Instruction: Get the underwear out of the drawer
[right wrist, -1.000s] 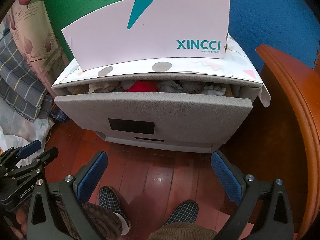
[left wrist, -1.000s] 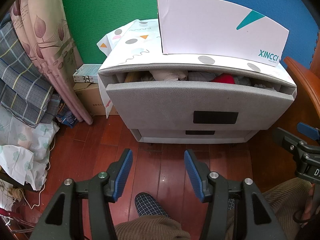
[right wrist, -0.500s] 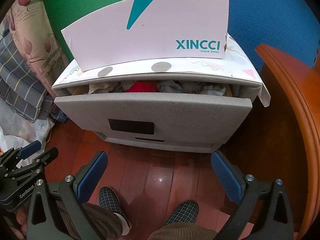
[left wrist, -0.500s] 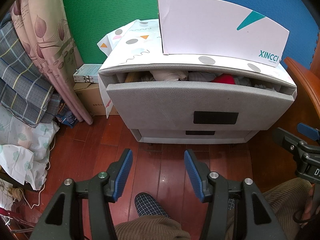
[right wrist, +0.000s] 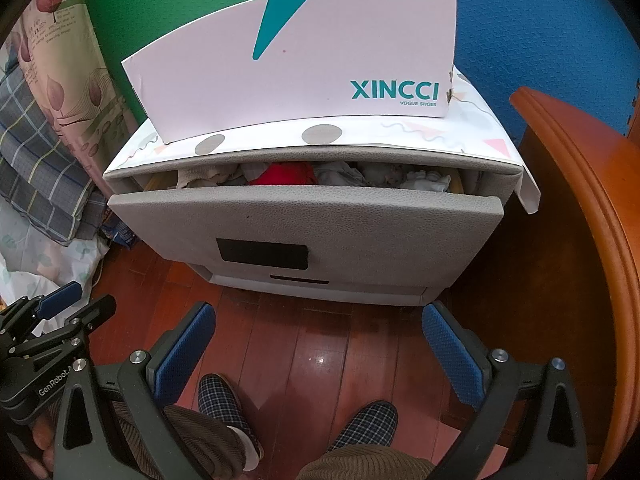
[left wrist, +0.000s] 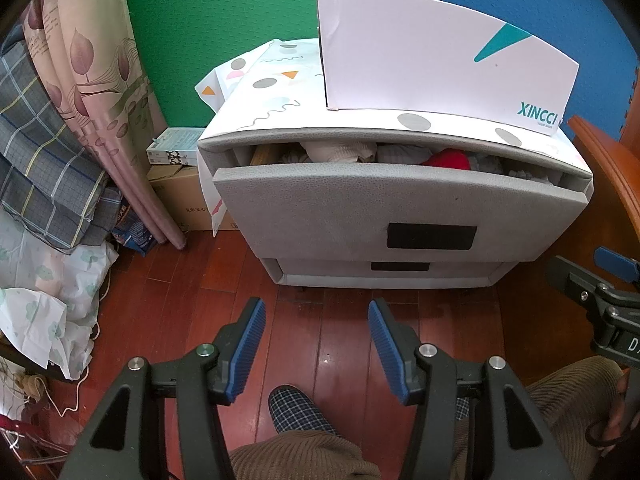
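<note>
- left tongs (left wrist: pixel 317 334) apart, empty, hovering low over the wood floor (left wrist: pixel 336 344) in front of the cabinet; well short of the drawer
- top drawer (right wrist: pixel 304 224) pulled partly out, tilted forward; gap at its top shows the clothes
- underwear (right wrist: pixel 288 173) lies inside the drawer in a mixed heap, red piece near the middle, pale pieces (left wrist: pixel 340 152) to either side; nothing lifted out yet
- shoe box (right wrist: pixel 296 56) sits on the cabinet top, just above the gap
- right tongs (right wrist: pixel 319 338) spread wide, empty, also low over the floor
- step looks like the approach, drawer already open; judged next: raise one pair of tongs to the gap, reach in under the cabinet top, pinch one piece; gap is narrow, drawer may want pulling further
</note>
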The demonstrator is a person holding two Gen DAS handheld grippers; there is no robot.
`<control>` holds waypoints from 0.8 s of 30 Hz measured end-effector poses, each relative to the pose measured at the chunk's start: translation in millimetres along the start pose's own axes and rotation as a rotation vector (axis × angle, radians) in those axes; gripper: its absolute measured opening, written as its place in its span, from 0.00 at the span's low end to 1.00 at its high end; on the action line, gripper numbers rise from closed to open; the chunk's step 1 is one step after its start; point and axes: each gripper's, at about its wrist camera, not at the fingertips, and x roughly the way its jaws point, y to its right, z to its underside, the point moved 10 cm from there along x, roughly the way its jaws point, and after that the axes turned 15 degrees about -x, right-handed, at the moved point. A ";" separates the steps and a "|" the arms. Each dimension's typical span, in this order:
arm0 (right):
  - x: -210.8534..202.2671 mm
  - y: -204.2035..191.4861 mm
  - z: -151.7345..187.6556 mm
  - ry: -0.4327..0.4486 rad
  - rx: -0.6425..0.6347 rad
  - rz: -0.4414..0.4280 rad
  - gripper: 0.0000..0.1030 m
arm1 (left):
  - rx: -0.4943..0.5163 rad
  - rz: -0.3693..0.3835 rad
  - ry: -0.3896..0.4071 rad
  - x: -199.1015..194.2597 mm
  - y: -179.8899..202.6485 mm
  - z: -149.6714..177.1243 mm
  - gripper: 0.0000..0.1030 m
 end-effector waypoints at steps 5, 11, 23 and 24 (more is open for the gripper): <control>0.2 0.3 0.2 0.000 0.002 0.000 0.99 | -0.005 0.007 -0.006 0.5 -0.9 0.8 0.53; -0.3 0.7 -1.1 0.000 0.008 -0.003 0.99 | -0.066 0.060 -0.040 1.1 -6.9 -5.1 0.53; 0.8 6.9 0.8 0.004 0.045 -0.031 0.99 | -0.434 0.243 -0.172 48.6 -39.4 -71.4 0.59; 1.6 8.3 1.1 0.004 0.050 -0.034 0.99 | -0.447 0.247 -0.179 55.6 -40.4 -75.4 0.63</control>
